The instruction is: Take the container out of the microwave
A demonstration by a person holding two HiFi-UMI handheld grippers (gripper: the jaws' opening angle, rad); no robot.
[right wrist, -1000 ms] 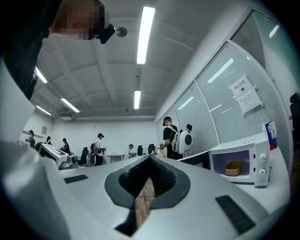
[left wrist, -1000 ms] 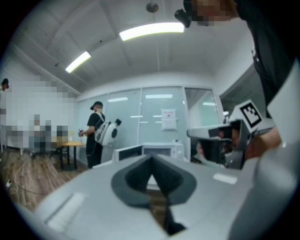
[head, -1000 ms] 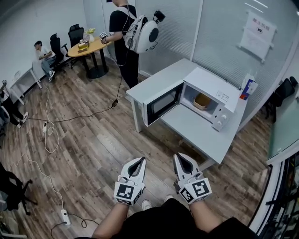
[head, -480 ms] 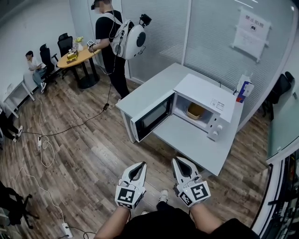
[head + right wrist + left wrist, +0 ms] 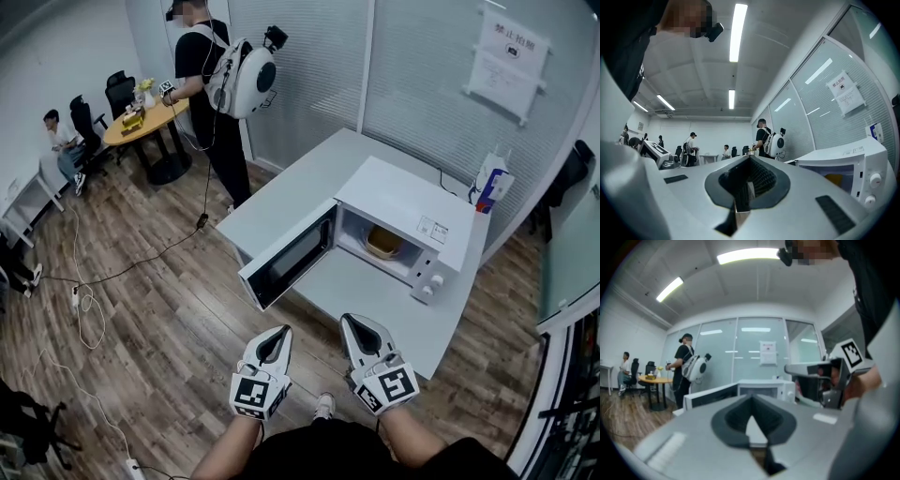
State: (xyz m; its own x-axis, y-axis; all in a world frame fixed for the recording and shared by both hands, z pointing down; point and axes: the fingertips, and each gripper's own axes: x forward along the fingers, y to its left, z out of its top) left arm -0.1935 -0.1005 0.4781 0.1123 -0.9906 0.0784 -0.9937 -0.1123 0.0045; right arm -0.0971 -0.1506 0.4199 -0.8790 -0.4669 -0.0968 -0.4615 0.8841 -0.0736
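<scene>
Compared with a second earlier, the table (image 5: 291,192) and microwave (image 5: 403,202) sat lower and nearer in the head view, and both grippers had closed in on the table's near edge. The left gripper (image 5: 277,336) was over the wood floor (image 5: 178,328), its jaws together with nothing between them. The right gripper (image 5: 356,323) lay just beside it at the table's near edge, jaws likewise together and empty. Both pointed toward the microwave and touched nothing. The microwave door (image 5: 291,265) stood wide open, swung out to the left over the table's edge, ahead of the left gripper. The yellowish container (image 5: 382,242) sat inside the cavity, on its floor toward the back. In front of the cavity the tabletop was bare. A carton (image 5: 490,183) stood behind the microwave's right corner, near the glass partition (image 5: 309,56). A cable (image 5: 141,262) trailed across the floor at left. Further off, a person with a white backpack (image 5: 202,84) stood at a round table (image 5: 141,117), well apart from the microwave, and another person (image 5: 58,131) sat beyond it.
</scene>
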